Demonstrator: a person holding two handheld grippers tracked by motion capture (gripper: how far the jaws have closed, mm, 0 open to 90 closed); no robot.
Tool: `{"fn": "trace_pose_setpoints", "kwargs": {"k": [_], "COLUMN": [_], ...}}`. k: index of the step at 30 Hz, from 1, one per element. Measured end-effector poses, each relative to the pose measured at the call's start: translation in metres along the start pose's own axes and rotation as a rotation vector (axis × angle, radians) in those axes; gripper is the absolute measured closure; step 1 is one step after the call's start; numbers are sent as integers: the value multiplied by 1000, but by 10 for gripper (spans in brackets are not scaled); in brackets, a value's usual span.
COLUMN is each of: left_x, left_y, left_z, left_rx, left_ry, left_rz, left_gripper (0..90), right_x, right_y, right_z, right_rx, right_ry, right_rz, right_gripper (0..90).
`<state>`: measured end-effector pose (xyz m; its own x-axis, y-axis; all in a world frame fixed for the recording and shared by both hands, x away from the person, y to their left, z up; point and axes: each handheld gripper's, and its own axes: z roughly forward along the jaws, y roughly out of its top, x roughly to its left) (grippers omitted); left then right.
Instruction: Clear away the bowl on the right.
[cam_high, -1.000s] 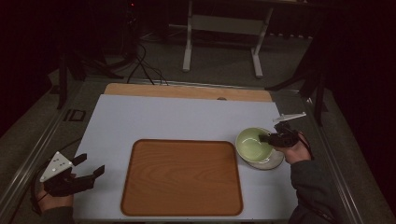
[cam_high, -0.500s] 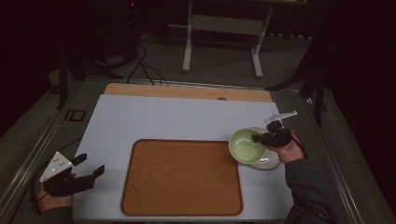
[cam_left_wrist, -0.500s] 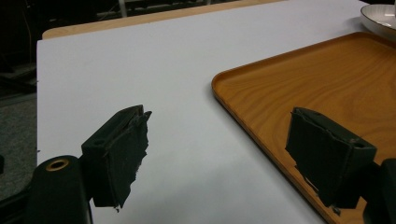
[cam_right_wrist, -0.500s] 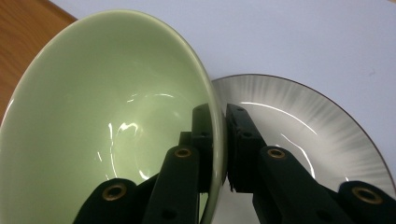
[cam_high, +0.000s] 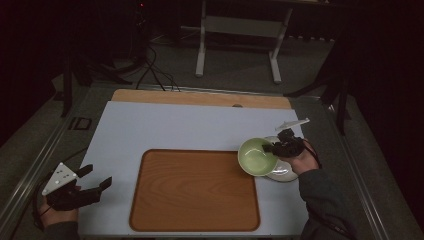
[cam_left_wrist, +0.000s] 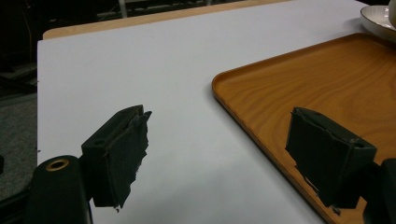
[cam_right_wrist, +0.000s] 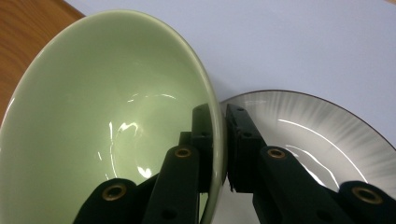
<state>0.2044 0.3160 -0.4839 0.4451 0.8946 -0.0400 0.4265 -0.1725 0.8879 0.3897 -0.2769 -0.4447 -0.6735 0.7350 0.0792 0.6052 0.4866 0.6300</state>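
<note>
A pale green bowl (cam_high: 256, 157) hangs tilted just above a grey-white plate (cam_high: 286, 172), at the right edge of the wooden tray (cam_high: 195, 192). My right gripper (cam_high: 274, 148) is shut on the bowl's rim, one jaw inside and one outside; in the right gripper view the green bowl (cam_right_wrist: 107, 116) is at the left and the plate (cam_right_wrist: 317, 135) lies under it at the right. My left gripper (cam_high: 97, 177) rests open near the table's front left corner. In the left gripper view my left gripper (cam_left_wrist: 219, 154) holds nothing, with the tray (cam_left_wrist: 317, 88) beyond its right jaw.
A white mat (cam_high: 175, 127) covers the tabletop, with a strip of bare wood (cam_high: 200, 97) at the far edge. Beyond the table stand a white frame's legs (cam_high: 237, 45) and floor cables (cam_high: 150, 70). Metal rails run along both table sides.
My right gripper has lifted the green bowl off the plate and carried it left toward the tray, tilting it. The left gripper has stayed where it was.
</note>
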Motion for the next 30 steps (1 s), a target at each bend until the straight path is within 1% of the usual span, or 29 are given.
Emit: {"fn": "trace_pose_setpoints", "kwargs": {"k": [4, 7, 8, 11, 15, 22, 27, 30], "left_x": [0, 0, 0, 0, 1, 1, 1, 1], "left_y": [0, 0, 0, 0, 0, 0, 0, 0], "left_z": [0, 0, 0, 0, -1, -1, -1, -1], "left_rx": [0, 0, 0, 0, -4, -6, -7, -7], "left_ry": [0, 0, 0, 1, 2, 2, 2, 1], "left_rz": [-3, -1, -2, -2, -3, -4, -5, -4], "left_gripper": [202, 202, 202, 202, 202, 202, 202, 202], "right_x": [3, 7, 9, 11, 17, 23, 25, 29], "right_y": [2, 4, 6, 7, 12, 16, 18, 19], "right_z": [1, 3, 4, 4, 6, 9, 11, 13], "right_rx": [2, 1, -3, -3, -5, -7, -8, -8], "right_ry": [4, 18, 21, 23, 29, 38, 41, 51], "right_rz": [-8, -10, -20, -22, -37, -49, -56, -63], "right_gripper": [829, 829, 830, 829, 829, 830, 829, 829]}}
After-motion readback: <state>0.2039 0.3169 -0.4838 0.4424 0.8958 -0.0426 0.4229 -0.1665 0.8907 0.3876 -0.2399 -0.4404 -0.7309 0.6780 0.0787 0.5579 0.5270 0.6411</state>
